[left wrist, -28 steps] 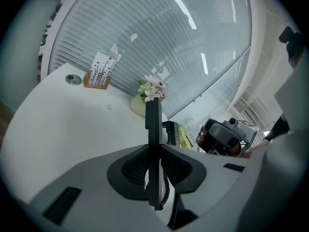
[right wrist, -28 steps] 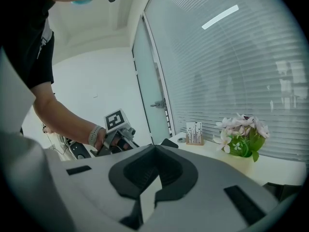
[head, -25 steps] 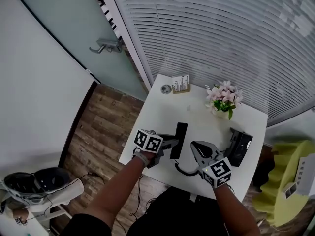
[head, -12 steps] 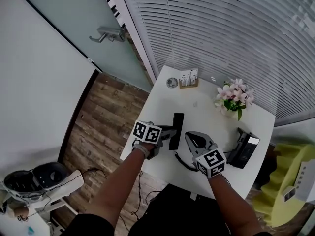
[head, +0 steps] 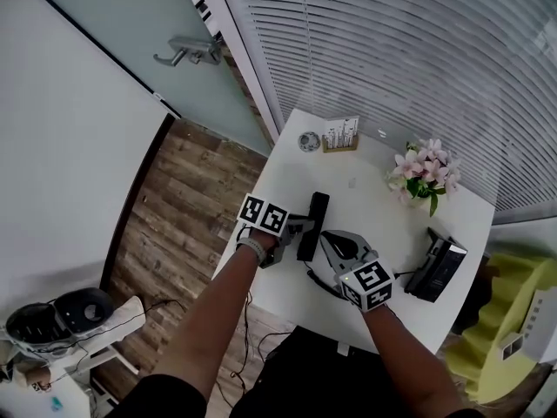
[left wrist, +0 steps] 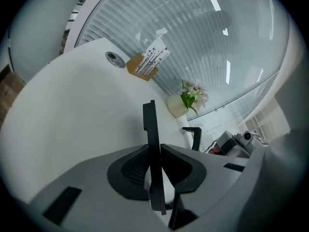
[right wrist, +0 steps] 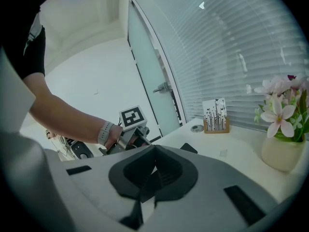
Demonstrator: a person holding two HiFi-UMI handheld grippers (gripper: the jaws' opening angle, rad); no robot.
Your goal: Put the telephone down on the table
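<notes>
White slatted window blinds [head: 392, 59] hang beside a frosted glass door [head: 148, 16] with a metal lever handle [head: 193, 50]. Brown wood-plank flooring [head: 174, 216] lies below.

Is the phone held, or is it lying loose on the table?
Held. The left gripper has its jaws clamped on the phone, which stands edge-on.

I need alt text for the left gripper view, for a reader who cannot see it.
The left gripper is clamped on a black telephone handset, seen edge-on over a white table. Farther back stand a card holder, a pot of pink flowers and window blinds.
</notes>
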